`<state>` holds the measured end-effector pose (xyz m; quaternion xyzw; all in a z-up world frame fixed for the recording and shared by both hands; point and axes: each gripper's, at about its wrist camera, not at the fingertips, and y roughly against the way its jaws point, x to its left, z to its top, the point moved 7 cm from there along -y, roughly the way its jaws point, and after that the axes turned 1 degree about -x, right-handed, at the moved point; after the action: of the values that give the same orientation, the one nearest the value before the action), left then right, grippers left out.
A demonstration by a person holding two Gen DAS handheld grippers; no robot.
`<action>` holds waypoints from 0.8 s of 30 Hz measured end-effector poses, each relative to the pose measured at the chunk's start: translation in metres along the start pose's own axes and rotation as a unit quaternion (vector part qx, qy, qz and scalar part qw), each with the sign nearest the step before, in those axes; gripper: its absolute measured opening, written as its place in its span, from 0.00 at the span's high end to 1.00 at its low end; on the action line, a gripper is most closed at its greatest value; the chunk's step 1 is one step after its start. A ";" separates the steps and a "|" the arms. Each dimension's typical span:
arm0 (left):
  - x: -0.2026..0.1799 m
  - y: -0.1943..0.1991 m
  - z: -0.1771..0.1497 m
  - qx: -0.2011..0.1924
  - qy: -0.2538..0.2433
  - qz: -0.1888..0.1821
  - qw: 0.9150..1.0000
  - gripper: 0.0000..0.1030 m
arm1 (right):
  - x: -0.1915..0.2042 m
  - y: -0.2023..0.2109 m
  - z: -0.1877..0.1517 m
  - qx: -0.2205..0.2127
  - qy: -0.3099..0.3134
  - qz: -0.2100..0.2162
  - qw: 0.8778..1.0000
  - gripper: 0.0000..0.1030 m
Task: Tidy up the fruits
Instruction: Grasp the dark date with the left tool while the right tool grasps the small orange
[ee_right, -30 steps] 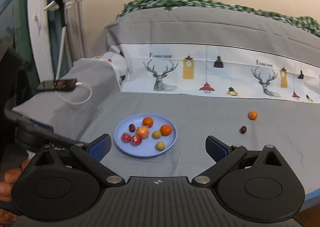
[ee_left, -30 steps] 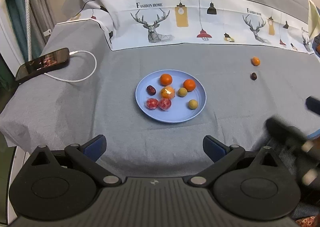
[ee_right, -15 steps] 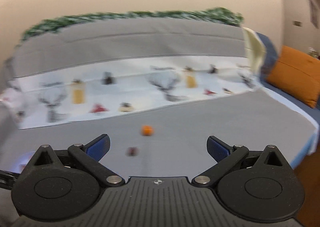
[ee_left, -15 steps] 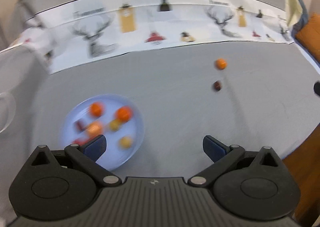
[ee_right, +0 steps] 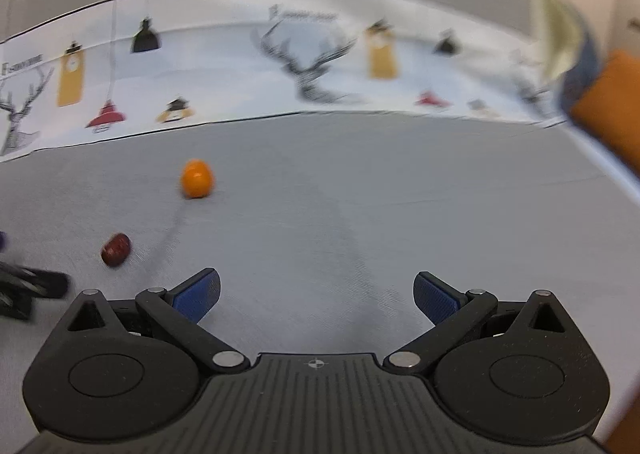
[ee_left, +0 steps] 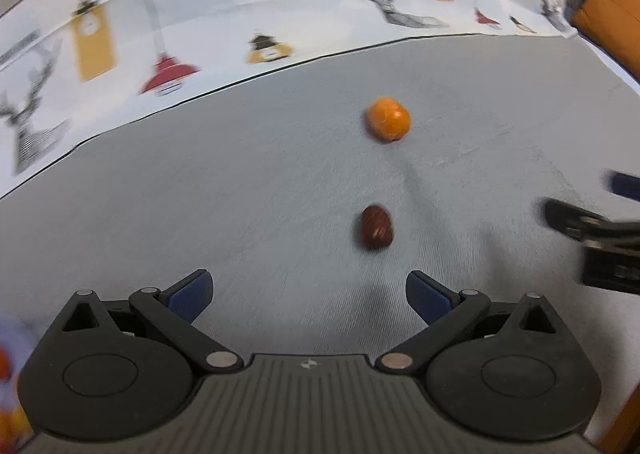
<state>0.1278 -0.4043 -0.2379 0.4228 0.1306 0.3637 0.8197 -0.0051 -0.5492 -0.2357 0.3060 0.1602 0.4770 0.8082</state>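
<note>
Left claw [ee_left: 308, 292] wide (nothing held), dark date [ee_left: 376, 228] just ahead; right claw [ee_right: 316, 294] wide.

Black ribbed gripper [ee_left: 308, 294], blue-padded jaws

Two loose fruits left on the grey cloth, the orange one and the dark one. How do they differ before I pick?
The orange fruit is bright, smooth and rounder; the dark red fruit is brownish, smaller and more oblong. The orange fruit lies farther from the left gripper, nearer the printed cloth band; the dark red fruit sits just ahead of its open jaws. Both rest apart on the grey cloth, untouched.
</note>
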 end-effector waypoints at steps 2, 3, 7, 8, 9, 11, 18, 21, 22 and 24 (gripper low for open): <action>-0.007 -0.021 0.005 0.003 -0.026 -0.017 1.000 0.00 | 0.012 -0.030 0.008 -0.004 0.011 0.052 0.999 0.01; -0.008 -0.031 0.008 0.005 -0.037 -0.015 0.999 0.00 | 0.019 -0.046 0.011 -0.003 0.024 0.074 0.997 0.01; 0.004 -0.053 0.023 -0.012 -0.024 -0.034 0.999 0.00 | 0.043 -0.101 0.028 0.015 0.069 0.118 0.990 0.01; 0.008 -0.056 0.026 -0.017 -0.023 -0.033 0.999 0.00 | 0.049 -0.109 0.034 0.000 0.079 0.123 0.989 0.01; 0.011 -0.057 0.026 -0.019 -0.023 -0.035 0.999 0.00 | 0.054 -0.117 0.039 -0.005 0.093 0.126 0.988 0.01; 0.010 -0.055 0.025 -0.028 -0.035 -0.038 0.998 0.00 | 0.066 -0.129 0.047 -0.010 0.108 0.132 0.985 0.01; -0.017 -0.032 0.025 -0.048 -0.121 -0.077 0.988 0.78 | 0.079 -0.134 0.060 -0.031 0.122 0.144 0.982 0.69; -0.025 -0.026 0.024 -0.039 -0.142 -0.086 0.985 0.78 | 0.077 -0.126 0.058 -0.029 0.102 0.131 0.986 0.69; -0.021 -0.023 0.024 -0.037 -0.136 -0.078 0.987 0.78 | 0.074 -0.123 0.056 -0.031 0.096 0.122 0.987 0.69; -0.010 -0.017 0.024 -0.032 -0.117 -0.066 0.990 0.78 | 0.063 -0.117 0.053 -0.033 0.084 0.071 0.993 0.69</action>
<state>0.1420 -0.4319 -0.2379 0.4266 0.0500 0.2612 0.8645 0.1340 -0.5546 -0.2696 0.2486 0.1901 0.5622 0.7655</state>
